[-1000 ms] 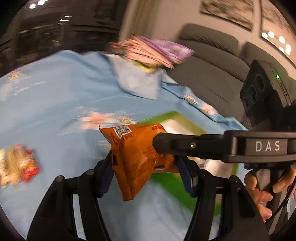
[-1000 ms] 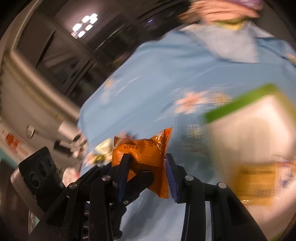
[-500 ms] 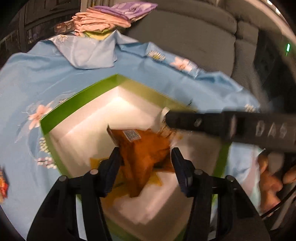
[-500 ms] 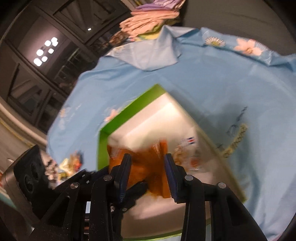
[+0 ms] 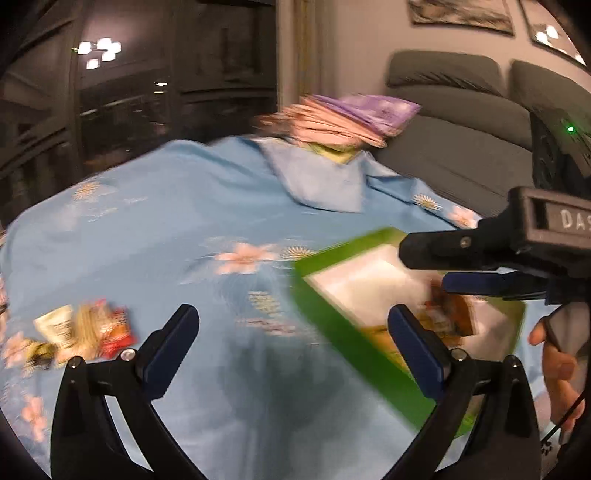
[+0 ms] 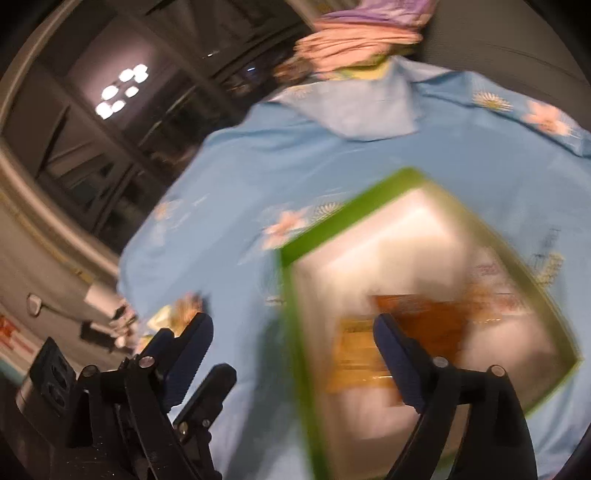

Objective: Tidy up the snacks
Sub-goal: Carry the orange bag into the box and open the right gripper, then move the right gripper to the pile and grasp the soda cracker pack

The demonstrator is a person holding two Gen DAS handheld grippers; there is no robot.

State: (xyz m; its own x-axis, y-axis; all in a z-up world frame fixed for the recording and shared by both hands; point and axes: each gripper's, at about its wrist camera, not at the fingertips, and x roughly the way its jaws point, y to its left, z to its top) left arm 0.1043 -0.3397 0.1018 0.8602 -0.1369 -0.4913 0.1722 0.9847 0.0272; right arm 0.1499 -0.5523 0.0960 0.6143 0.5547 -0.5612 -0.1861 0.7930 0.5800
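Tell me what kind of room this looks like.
Probably a home living room at night: a grey sofa behind a table under a blue floral cloth, framed pictures on the wall, and dark windows.

A light-blue floral cloth [image 5: 192, 221] covers the counter; folded pink and purple fabrics [image 5: 340, 118] sit at its far edge beside a grey sofa [image 5: 454, 122].

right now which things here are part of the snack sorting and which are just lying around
Job: green box; orange snack packet in it; loose snacks on the cloth; left gripper; right gripper.

Lying about: folded clothes; sofa.
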